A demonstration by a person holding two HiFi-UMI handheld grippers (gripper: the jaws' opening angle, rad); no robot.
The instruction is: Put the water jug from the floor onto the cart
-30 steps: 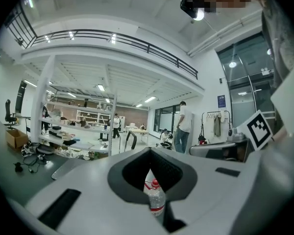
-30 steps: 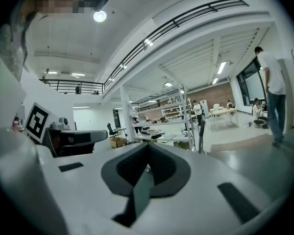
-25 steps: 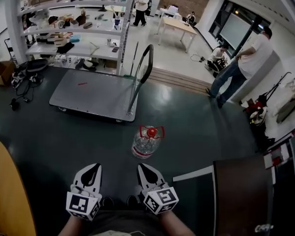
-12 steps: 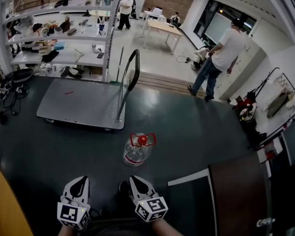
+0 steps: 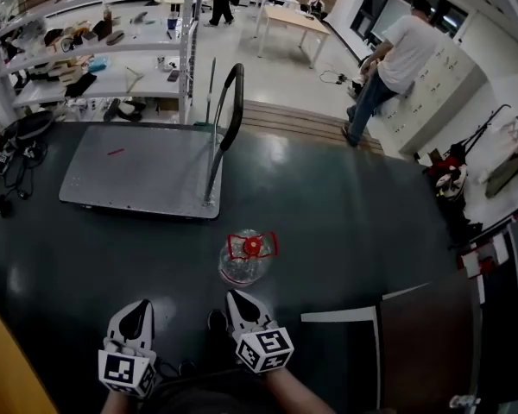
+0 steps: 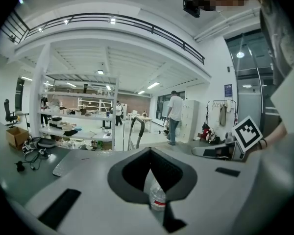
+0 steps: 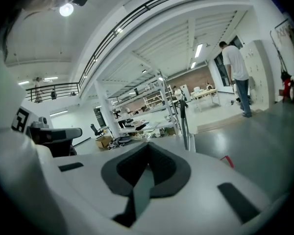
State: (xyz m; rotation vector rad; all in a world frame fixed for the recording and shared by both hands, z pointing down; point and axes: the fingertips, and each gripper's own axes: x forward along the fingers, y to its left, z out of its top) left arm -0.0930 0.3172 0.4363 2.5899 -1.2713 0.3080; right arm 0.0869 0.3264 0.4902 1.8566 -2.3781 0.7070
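The clear water jug (image 5: 244, 263) with a red cap and handle (image 5: 252, 246) stands upright on the dark floor, just off the cart's near right corner. The grey platform cart (image 5: 138, 171) is bare, and its black push handle (image 5: 229, 115) rises on the side nearest the jug. My right gripper (image 5: 235, 298) is shut, its tip just short of the jug's near side. My left gripper (image 5: 139, 307) is shut, to the left of the jug and apart from it. In the left gripper view the jug (image 6: 158, 198) shows through the slit of the jaws. Neither gripper holds anything.
White shelving (image 5: 95, 50) full of tools stands behind the cart. Cables (image 5: 17, 145) lie at the far left. A step (image 5: 311, 119) leads to the lighter floor, where a person (image 5: 388, 59) stands. A dark brown board (image 5: 427, 343) lies at the right, a yellow shape (image 5: 4, 360) at the lower left.
The view has moved forward, so the cart and jug lie nearer. Both grippers have sunk and gone forward, still shut, with the right tip close behind the jug.
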